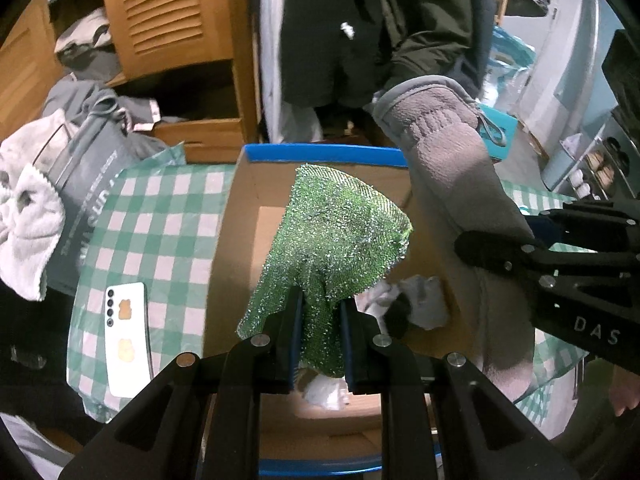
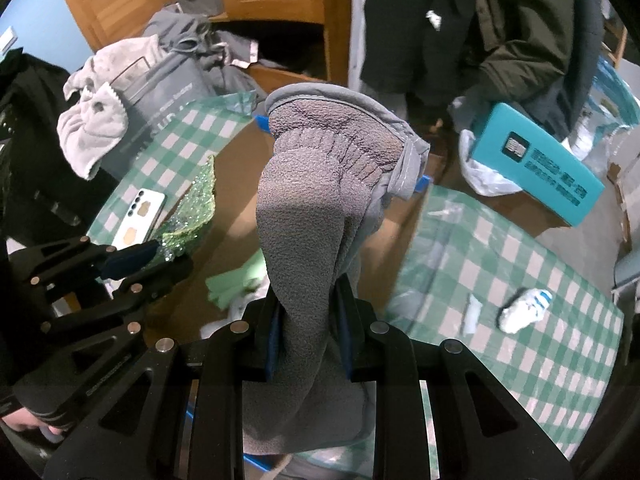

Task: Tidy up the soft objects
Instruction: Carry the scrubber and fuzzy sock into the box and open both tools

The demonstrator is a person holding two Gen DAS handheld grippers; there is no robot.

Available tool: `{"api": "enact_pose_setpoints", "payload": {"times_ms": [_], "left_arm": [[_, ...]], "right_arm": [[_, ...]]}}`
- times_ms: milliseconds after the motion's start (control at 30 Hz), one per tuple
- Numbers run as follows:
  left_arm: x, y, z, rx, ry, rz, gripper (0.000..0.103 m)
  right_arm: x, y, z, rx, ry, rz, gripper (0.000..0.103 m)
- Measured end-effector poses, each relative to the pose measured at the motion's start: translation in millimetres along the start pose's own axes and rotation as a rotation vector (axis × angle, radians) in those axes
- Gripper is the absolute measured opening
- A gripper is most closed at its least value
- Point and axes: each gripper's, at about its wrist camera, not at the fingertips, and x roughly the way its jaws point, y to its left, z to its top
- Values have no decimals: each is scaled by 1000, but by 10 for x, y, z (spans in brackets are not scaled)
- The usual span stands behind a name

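Observation:
My left gripper is shut on a glittery green cloth and holds it above an open cardboard box with blue-taped edges. My right gripper is shut on a grey fleece glove and holds it over the same box. The glove also shows in the left wrist view, right of the green cloth. The green cloth shows in the right wrist view, left of the glove. White and grey soft items and a pale green cloth lie inside the box.
The box sits on a green-and-white checked tablecloth. A white phone lies left of the box. A grey bag with towels stands at the far left. A teal box and a rolled white sock are to the right.

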Motion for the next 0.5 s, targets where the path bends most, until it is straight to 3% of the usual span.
{"api": "enact_pose_setpoints", "payload": {"times_ms": [233, 300, 433, 500], "left_arm": [[74, 73, -16, -13, 19, 7, 17], [94, 60, -13, -9, 23, 12, 27], [102, 70, -10, -7, 23, 20, 31], [95, 86, -11, -10, 17, 29, 37]], "right_arm": [[155, 126, 74, -4, 27, 27, 22], [195, 151, 78, -8, 36, 36, 23], [244, 168, 79, 2, 48, 42, 41], [231, 166, 85, 0, 40, 33, 41]]}}
